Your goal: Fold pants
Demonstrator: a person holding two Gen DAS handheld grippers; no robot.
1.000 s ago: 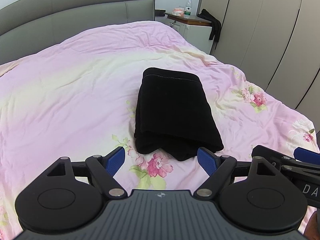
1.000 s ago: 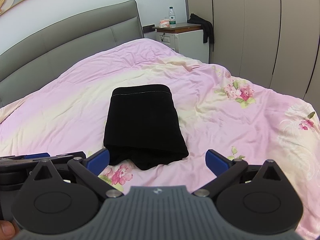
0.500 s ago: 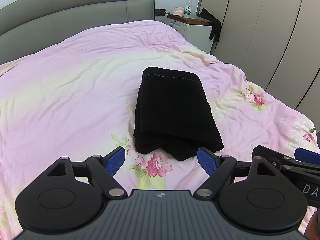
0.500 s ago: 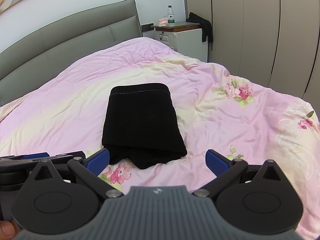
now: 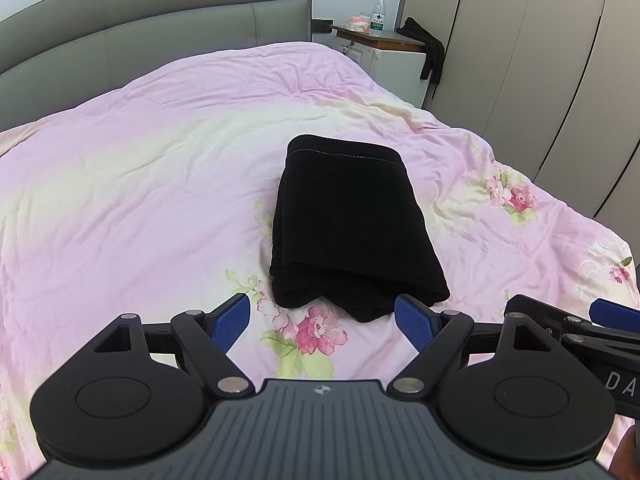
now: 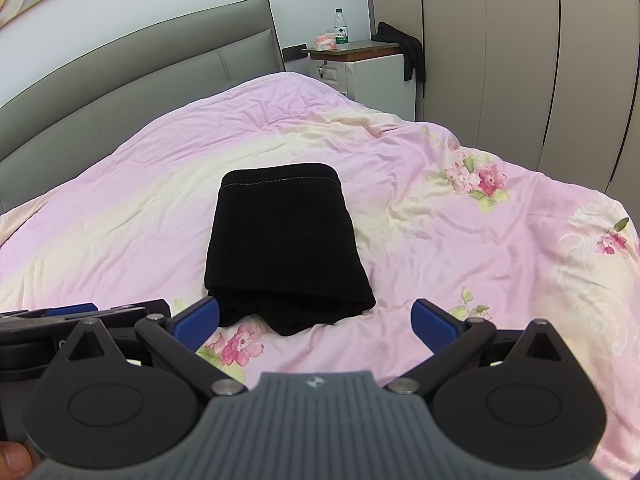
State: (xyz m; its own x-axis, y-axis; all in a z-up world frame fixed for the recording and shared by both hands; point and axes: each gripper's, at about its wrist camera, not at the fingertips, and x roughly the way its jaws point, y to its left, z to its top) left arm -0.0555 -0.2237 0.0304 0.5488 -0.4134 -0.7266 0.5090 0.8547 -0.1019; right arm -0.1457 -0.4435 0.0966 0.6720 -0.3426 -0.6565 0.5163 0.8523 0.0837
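Black pants (image 5: 352,224) — folded; pink bedspread (image 5: 140,200)

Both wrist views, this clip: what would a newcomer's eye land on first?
The black pants, folded into a compact bundle, stand out in the middle of the pink floral bedspread. Just in front of them, the left gripper and right gripper hang open and empty, blue pads spread wide. Behind, a water bottle stands on the white nightstand beside the grey headboard.

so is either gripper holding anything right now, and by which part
Nothing is held. The left gripper and right gripper are both open and empty, short of the folded black pants lying on the pink floral bedspread.
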